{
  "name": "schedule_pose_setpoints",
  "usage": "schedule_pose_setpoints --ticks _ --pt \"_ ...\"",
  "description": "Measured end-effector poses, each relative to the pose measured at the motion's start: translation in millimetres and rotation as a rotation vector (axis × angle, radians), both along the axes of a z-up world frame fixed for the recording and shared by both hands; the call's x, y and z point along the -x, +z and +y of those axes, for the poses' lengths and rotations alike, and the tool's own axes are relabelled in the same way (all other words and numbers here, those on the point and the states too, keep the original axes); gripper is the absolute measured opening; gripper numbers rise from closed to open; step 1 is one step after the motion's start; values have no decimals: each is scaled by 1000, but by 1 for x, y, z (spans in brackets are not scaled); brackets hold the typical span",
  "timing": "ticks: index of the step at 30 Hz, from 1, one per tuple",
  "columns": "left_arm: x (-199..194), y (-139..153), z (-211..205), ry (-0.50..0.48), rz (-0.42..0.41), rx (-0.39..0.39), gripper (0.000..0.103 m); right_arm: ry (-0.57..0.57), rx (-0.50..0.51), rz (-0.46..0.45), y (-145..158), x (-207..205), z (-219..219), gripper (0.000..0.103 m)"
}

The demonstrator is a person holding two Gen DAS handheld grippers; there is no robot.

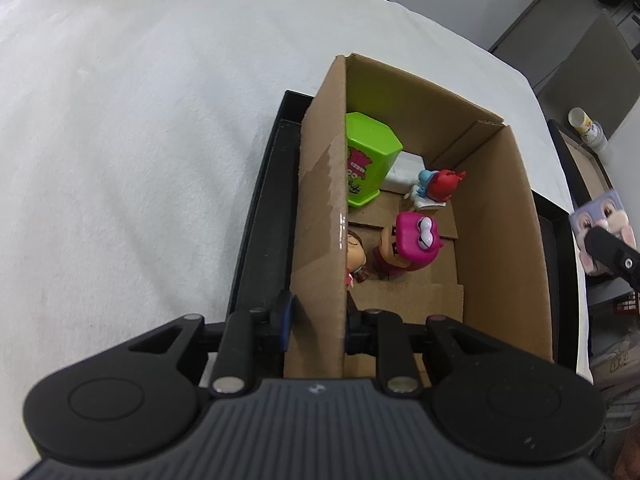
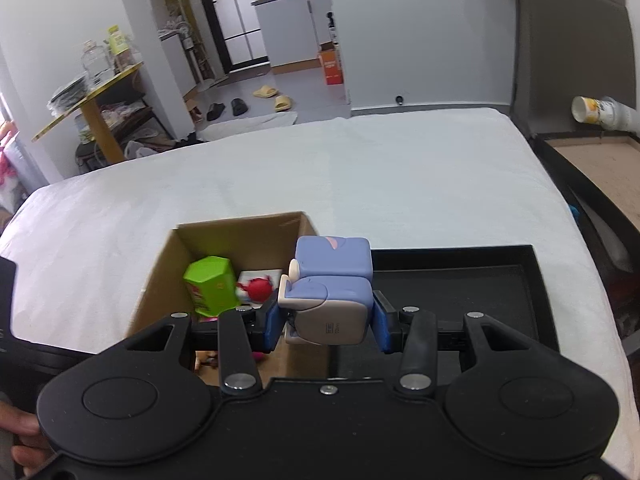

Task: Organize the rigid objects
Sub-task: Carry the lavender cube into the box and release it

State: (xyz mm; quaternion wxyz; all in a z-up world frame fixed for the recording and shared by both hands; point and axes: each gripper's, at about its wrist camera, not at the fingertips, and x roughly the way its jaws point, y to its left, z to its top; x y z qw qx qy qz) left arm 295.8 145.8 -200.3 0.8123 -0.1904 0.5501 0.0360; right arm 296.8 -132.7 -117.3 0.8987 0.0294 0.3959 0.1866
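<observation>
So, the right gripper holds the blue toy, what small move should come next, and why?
Probably carry the blue toy a little left and forward, until it hangs over the open cardboard box. The right gripper grips it at the box's right wall, beside the black tray. The left gripper straddles the box's near wall, and bare floor shows near the pink toy.

Brown-haired figurine (image 1: 355, 257) half hidden behind cardboard box wall (image 1: 320, 208). Left gripper's inner finger (image 1: 354, 330) masked by that wall. Bunny cube (image 1: 604, 224) cut by frame edge, right gripper finger (image 1: 612, 254) across it. Green container print (image 2: 200, 294) blurred, unreadable.
</observation>
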Motion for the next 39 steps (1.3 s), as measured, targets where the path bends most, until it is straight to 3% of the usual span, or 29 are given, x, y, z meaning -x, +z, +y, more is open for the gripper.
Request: schedule_pose_setpoints --ticks 14,30,34,39 --pt "4 -3 5 6 -13 38 24 112 62 54 1 7 55 43" --pt "4 -3 14 4 -21 65 25 173 283 82 -21 3 102 43" --pt "5 -3 15 0 -26 75 27 166 327 68 -26 -1 109 32" --pt "4 -3 15 -5 -28 80 28 163 311 55 -20 0 107 32"
